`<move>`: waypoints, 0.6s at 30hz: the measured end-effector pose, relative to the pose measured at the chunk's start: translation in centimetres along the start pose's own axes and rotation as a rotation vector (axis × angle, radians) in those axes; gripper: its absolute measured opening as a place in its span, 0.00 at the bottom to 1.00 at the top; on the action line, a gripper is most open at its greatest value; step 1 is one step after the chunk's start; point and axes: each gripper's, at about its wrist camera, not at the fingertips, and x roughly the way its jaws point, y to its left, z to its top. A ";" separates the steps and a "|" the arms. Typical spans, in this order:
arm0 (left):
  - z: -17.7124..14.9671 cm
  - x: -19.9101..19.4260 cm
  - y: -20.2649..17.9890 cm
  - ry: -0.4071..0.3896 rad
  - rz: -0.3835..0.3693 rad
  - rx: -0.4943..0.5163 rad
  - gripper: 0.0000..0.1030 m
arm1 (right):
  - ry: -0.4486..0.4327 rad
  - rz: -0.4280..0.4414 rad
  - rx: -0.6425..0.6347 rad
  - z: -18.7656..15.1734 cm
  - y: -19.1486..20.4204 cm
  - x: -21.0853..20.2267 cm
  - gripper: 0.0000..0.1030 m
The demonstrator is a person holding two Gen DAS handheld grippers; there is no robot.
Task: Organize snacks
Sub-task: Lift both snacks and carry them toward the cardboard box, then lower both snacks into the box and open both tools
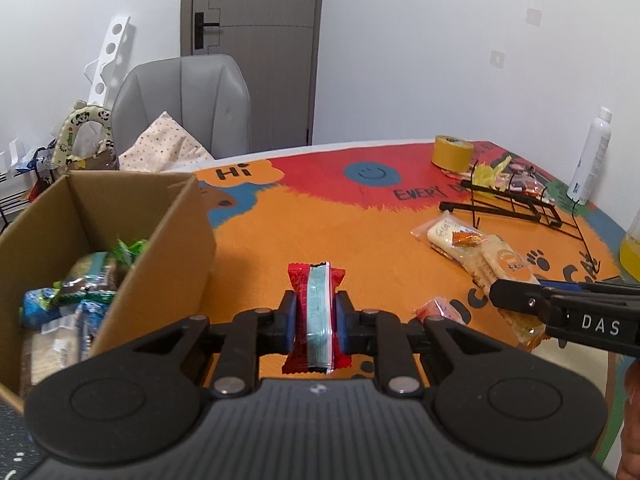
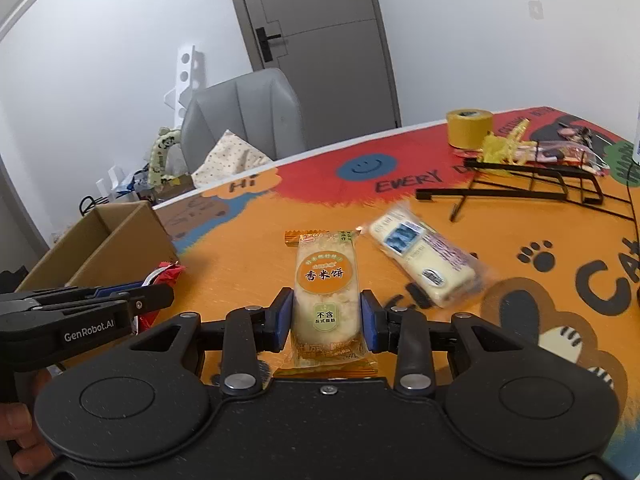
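- Red-wrapped snack bar (image 1: 316,312), with a pale teal strip down its face, sits pinched between the blue pads of the left gripper (image 1: 316,316); jaws nearly shut on it, bar clear of the table.
- Right gripper (image 2: 327,318) is clamped partway closed on an orange-labelled rice cracker pack (image 2: 326,296), held lengthwise between the pads.
- Risk: both grips bear on soft foil wrappers. A quick swing toward the box could let a pack slide out, since each pad contact is narrow.
- Risk: the two grippers are close together; crossing paths over the table could knock one pack loose.
- Risk: the rice cracker could crack if squeezed harder.
- Cardboard box (image 1: 176,232), open-topped, stands at the left table edge; inside lie several wrapped snacks (image 1: 80,292) in green, blue and silver, loosely piled.
- Another white cracker pack (image 2: 424,260) and a small pink sweet (image 1: 438,308) lie loose on the orange tablecloth (image 1: 360,248).
- Black wire rack (image 1: 516,204) lies tipped near the yellow tape roll (image 1: 452,154); a few wrappers rest against it.
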 end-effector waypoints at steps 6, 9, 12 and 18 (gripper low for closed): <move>0.5 -1.5 1.6 -0.025 0.011 -0.012 0.18 | -0.006 0.026 -0.023 0.7 2.2 0.2 0.33; 0.7 -2.1 2.6 -0.038 0.018 -0.022 0.18 | -0.008 0.038 -0.034 1.0 3.3 0.4 0.33; 0.9 -2.8 3.7 -0.051 0.030 -0.036 0.18 | -0.013 0.050 -0.043 1.4 4.4 0.5 0.33; 1.4 -4.0 5.7 -0.078 0.049 -0.060 0.18 | -0.020 0.072 -0.065 1.9 6.6 0.7 0.33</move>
